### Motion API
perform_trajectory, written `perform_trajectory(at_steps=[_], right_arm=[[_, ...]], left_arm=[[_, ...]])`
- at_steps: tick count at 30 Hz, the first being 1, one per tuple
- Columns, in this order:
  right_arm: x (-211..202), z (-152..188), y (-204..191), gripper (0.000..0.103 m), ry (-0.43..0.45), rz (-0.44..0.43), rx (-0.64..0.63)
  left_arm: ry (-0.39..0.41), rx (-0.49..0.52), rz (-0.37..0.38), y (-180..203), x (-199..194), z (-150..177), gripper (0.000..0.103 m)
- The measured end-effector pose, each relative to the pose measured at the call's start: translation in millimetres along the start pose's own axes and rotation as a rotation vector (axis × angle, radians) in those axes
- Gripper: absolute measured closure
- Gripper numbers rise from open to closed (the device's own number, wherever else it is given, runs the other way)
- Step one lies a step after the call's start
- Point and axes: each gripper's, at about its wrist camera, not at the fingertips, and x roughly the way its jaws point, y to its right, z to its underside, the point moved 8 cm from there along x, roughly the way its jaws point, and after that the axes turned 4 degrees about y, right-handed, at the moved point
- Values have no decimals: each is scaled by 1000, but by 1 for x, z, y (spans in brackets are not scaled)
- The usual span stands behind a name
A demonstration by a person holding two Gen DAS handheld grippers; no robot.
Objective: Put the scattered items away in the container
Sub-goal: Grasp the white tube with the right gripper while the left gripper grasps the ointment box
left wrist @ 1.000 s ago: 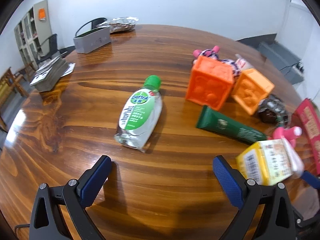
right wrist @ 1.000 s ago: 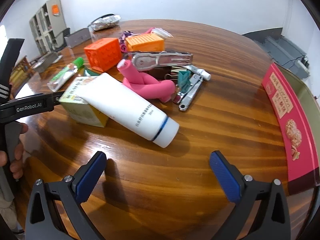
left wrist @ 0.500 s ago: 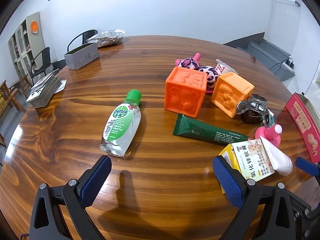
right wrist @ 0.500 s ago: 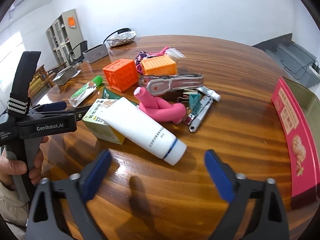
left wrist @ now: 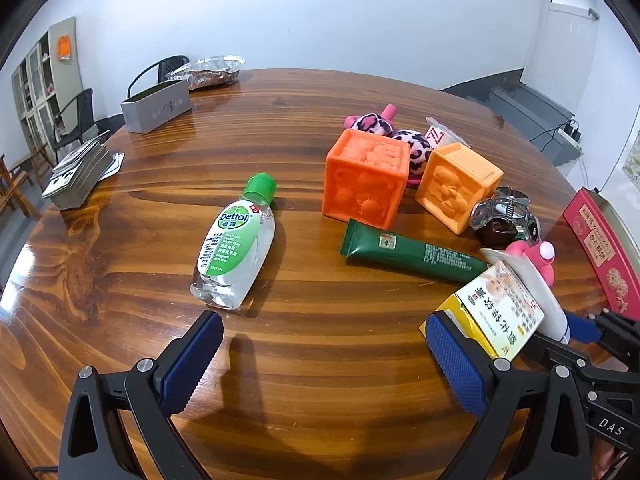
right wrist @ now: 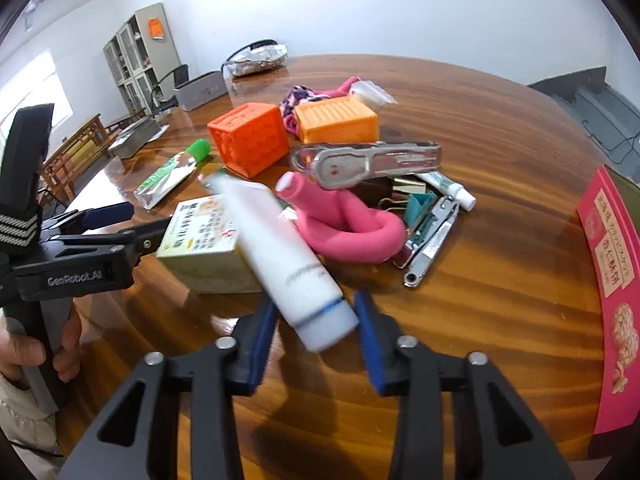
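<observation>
**A:** White tube (right wrist: 280, 258) first. From the right wrist view, where does it lie?

**B:** Its capped end sits between the right gripper's (right wrist: 316, 322) blue pads (right wrist: 370, 330), and its long axis runs up and to the left from there, leaning across the yellow-green carton (right wrist: 204, 236). The jaws are closing around that end; I can't see the pads pressing on it yet, so I'd call it not gripped. The tube looks blurred, so how far its end is off the desk (right wrist: 500, 280) I cannot tell. The pink foam roll (right wrist: 352, 232) lies just right of the tube, and the red container (right wrist: 612, 280) sits further right, at the desk's edge.

**A:** And from the left wrist view?

**B:** The left gripper (left wrist: 320, 354) hangs spread wide and empty. The tube (left wrist: 536, 296) sits to its right, on the carton (left wrist: 500, 312). The sanitiser bottle (left wrist: 236, 244) lies well left of the tube, cap pointing away.

**A:** So the right hand is nearer?

**B:** Clearly, and nearer the container too.
</observation>
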Motion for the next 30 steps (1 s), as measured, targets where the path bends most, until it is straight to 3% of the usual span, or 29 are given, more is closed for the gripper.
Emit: perform_trajectory(at_steps=[10,18,23,26,30], right_arm=[[-14,2,1,66,24,-94,68],[-29,-4,5,68,89,-127,114],[-32,-5,11,69,90,-145,141],[-31,-4,11,69,86,-149,147],[-29,-3,11,69,73,-154,155]], left_arm=[[66,6,87,7,-25,0,1],[76,207,216,55,-30,4,1],[86,349,212,79,-21,3,1],[75,369,203,83,-10,-2,1],[45,330,252,80,2,-8,1]])
